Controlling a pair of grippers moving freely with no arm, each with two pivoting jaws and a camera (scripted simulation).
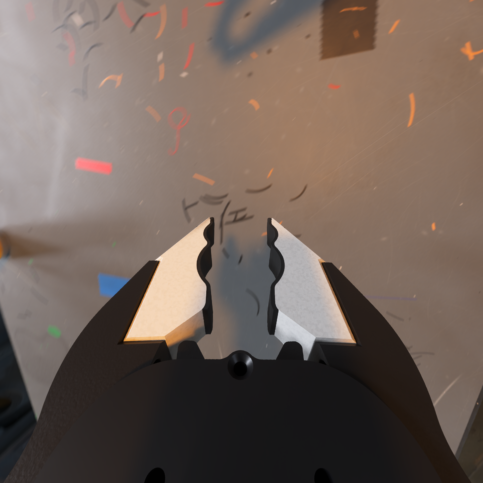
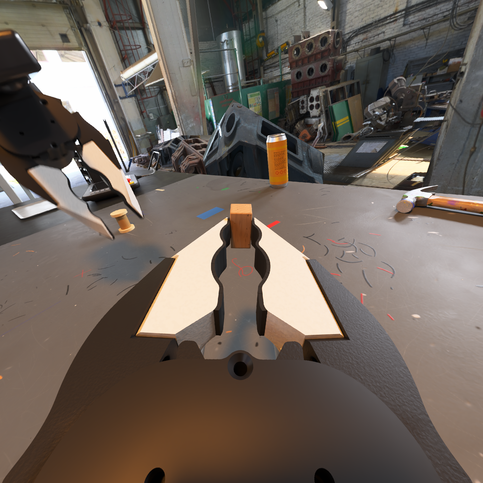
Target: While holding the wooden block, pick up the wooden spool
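In the right wrist view my right gripper (image 2: 240,222) is shut on the wooden block (image 2: 240,226), held upright between the fingertips above the table. The pale wooden spool (image 2: 122,220) stands slightly tilted on the table at the left. My left gripper (image 2: 126,227) hangs over it from the upper left, open, its fingertips on either side of the spool but nearer to the camera; I cannot tell whether they touch it. In the left wrist view the left gripper (image 1: 240,222) is open and empty, looking down at the marked table top (image 1: 339,162). The spool does not show there.
An orange can (image 2: 277,160) stands at the table's far edge. A hammer (image 2: 439,202) lies at the far right. A black device with a red button (image 2: 109,187) and a flat white plate (image 2: 31,209) lie at the far left. The grey table (image 2: 392,274) carries scribbles and tape marks.
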